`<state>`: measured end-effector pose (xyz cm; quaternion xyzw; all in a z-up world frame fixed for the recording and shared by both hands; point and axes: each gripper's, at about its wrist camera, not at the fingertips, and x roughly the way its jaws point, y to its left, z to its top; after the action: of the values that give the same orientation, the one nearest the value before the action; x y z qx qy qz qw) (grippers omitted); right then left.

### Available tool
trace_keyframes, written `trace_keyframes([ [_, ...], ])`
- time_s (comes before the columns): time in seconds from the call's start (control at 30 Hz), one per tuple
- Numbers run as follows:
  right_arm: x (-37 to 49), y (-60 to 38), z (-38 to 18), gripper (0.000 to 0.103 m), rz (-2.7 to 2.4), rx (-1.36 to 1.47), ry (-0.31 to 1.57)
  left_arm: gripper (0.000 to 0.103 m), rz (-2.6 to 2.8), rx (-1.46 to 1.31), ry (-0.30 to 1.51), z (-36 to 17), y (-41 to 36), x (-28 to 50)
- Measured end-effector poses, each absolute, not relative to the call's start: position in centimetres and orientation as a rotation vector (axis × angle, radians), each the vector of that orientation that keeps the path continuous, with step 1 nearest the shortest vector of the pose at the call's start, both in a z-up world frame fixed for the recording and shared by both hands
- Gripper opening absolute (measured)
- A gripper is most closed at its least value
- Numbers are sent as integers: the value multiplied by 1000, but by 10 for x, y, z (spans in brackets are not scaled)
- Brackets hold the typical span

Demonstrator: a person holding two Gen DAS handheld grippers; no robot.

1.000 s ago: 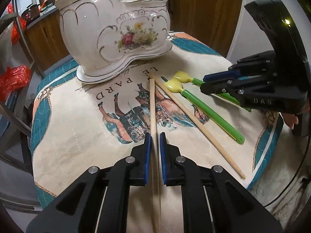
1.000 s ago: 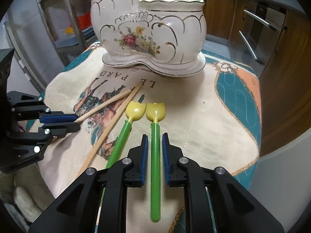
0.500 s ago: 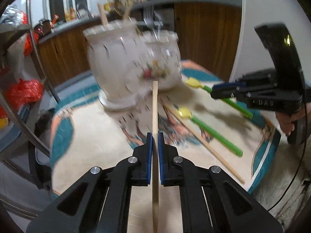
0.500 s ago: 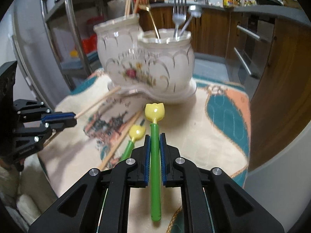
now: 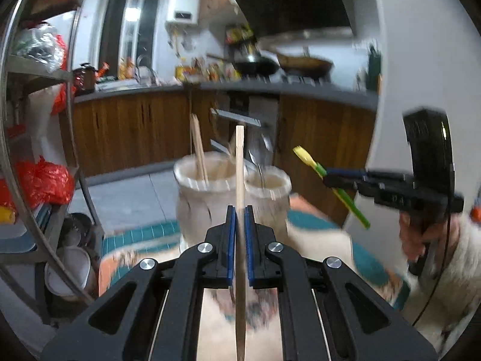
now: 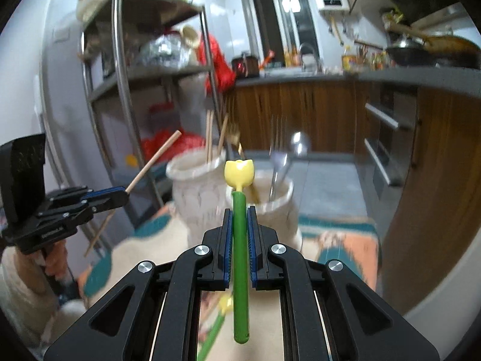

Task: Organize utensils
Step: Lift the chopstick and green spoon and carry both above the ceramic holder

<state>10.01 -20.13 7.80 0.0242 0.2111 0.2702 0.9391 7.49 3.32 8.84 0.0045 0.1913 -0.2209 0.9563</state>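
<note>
Kitchen, cloth-covered surface (image 6: 345, 240) | left gripper (image 5: 240, 219) fingers clamping chopstick (image 5: 240, 162), raised before holder (image 5: 207, 198) | right gripper (image 6: 239, 219) fingers clamping green spoon (image 6: 239, 210), above surface

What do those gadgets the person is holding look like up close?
Both are matte black plastic. The left gripper and right gripper each have two angular fingers lined with ribbed blue pads, silver screws at the joints, and a tall black block on top. A thin black cable hangs by the right one. The person wears fuzzy cream sleeves.
</note>
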Motion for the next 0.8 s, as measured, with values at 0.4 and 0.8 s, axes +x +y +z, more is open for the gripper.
trace_keyframes([
  [0.4,167,-201,89,10,534,271,285,6,-351,-242,173,127,37,149],
  [0.8,193,-179,70,10,459,262,198,6,-201,-206,91,107,14,185],
])
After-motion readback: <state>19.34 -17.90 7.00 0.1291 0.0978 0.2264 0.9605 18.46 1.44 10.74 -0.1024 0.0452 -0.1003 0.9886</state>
